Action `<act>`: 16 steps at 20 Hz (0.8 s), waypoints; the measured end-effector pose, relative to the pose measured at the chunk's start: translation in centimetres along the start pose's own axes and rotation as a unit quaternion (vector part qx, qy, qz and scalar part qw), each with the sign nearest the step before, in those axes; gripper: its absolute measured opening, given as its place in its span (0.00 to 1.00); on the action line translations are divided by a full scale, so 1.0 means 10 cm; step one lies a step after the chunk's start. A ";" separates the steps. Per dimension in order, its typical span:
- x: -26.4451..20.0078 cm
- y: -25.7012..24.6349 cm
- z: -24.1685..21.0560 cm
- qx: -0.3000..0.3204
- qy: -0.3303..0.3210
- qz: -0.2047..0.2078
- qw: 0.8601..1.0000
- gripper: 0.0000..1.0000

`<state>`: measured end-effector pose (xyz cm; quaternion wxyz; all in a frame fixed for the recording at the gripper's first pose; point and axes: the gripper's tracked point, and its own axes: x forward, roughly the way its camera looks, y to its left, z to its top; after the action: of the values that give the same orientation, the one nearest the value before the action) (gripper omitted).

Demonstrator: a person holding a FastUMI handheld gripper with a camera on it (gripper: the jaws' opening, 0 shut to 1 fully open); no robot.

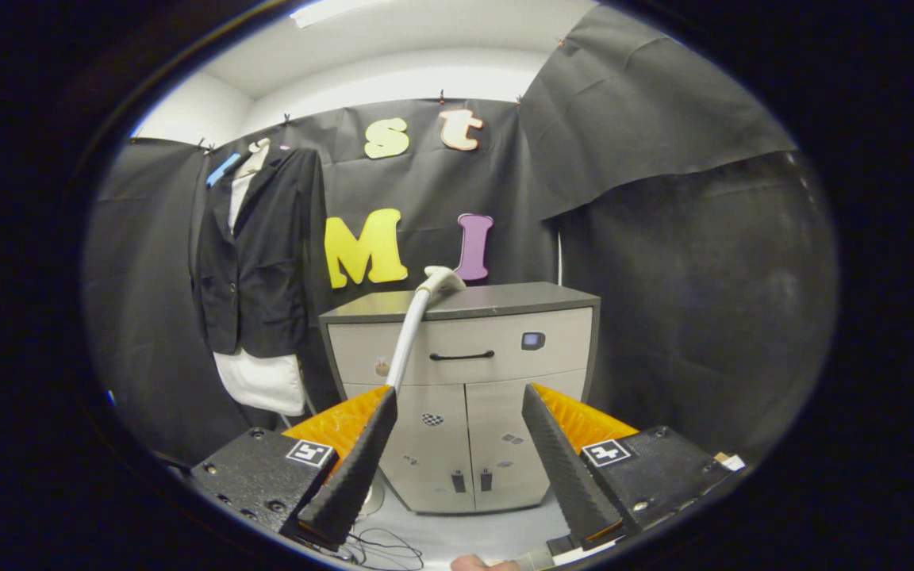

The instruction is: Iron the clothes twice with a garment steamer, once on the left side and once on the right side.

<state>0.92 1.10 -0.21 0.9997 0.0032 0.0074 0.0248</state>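
Observation:
A black jacket [255, 254] over a white shirt [263, 381] hangs on a hanger against the booth wall, up and to the left of my fingers. The garment steamer's white head [441, 279] rests on top of a grey cabinet [465, 349], and its pale hose [408, 341] runs down behind my left finger [354, 468]. My gripper [457, 404] is open, well short of the cabinet, with nothing between its fingers.
The cabinet has a drawer with a dark handle [461, 356] and two doors below. Thin cables [382, 547] lie on the floor in front of it. Part of a hand [482, 564] shows at the bottom. Black cloth walls surround the booth.

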 end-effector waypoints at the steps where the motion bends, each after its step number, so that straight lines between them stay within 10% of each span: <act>1: 0.01 0.01 -0.01 -0.001 0.000 0.002 1.000 0.99; 16: 0.05 -0.01 0.02 0.001 0.001 -0.011 1.000 0.99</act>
<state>1.45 1.01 -0.06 0.9999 0.0043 0.0080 0.0140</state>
